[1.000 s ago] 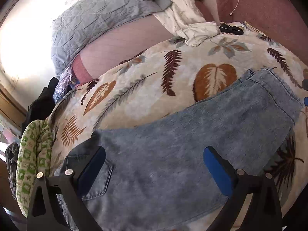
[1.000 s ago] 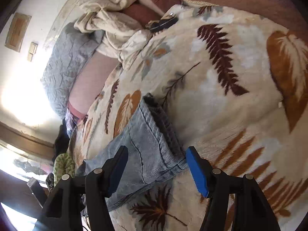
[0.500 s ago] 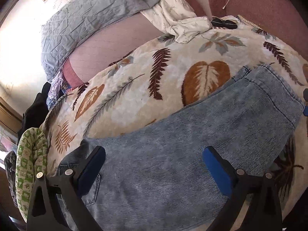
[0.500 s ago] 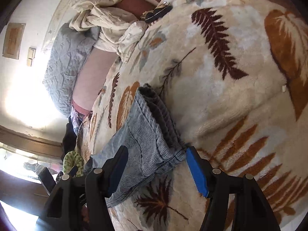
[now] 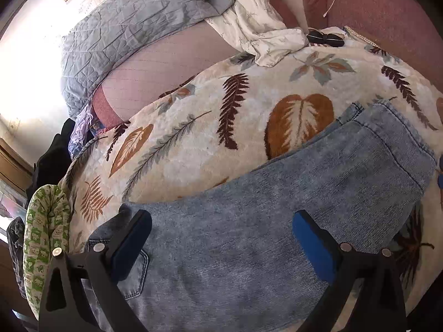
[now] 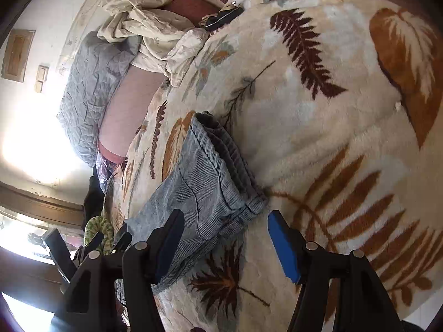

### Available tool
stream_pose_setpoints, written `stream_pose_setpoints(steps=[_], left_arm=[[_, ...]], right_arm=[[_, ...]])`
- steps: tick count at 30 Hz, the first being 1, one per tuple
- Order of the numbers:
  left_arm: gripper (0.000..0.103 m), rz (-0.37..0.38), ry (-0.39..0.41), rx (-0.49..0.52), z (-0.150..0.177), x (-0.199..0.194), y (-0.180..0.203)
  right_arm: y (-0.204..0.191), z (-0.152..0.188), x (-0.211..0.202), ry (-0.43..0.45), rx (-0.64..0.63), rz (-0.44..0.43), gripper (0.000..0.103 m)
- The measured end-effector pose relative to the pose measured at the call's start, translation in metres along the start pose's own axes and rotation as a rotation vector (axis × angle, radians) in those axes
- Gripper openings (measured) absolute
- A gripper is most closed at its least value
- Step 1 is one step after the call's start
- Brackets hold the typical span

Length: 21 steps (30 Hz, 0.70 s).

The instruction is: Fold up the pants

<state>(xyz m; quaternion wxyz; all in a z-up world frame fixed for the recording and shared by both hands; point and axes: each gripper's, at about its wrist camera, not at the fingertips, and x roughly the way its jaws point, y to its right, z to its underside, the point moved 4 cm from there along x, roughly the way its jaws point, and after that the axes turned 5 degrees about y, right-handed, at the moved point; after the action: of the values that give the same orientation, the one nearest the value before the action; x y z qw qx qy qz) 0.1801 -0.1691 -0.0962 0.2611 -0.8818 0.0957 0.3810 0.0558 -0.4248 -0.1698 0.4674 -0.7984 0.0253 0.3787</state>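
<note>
Right wrist view: pants [image 6: 205, 191] hem end just ahead of right gripper [image 6: 224, 246], fingers spread, empty; left gripper [image 5: 221, 238] spread over waist, legs running rightward.

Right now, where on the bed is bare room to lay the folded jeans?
Bare leaf blanket lies between the jeans and the pink sheet, and right of the hem in the right view. It is crowded near the cream cloth and black pouch.
</note>
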Motion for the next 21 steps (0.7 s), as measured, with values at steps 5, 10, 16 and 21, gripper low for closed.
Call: stream_pose_setpoints(steps=[5,10,16,21], left_arm=[[0.101,0.012,0.007,0.004,-0.005,0.001,0.004],[0.101,0.022,0.028,0.034,-0.016,0.006,0.012],[0.101,0.074,0.047,0.087,-0.039,0.019,0.025],[0.101,0.158,-0.027,0.057,-0.058,0.038,0.034]], right_arm=[[0.004,0.015,-0.004,0.023,0.038,-0.020,0.066],[0.003,0.023,-0.001,0.016,0.052,-0.047,0.066],[0.005,0.021,0.003,0.016,0.088,-0.069,0.066],[0.003,0.021,0.009,0.009,0.091,-0.076,0.066]])
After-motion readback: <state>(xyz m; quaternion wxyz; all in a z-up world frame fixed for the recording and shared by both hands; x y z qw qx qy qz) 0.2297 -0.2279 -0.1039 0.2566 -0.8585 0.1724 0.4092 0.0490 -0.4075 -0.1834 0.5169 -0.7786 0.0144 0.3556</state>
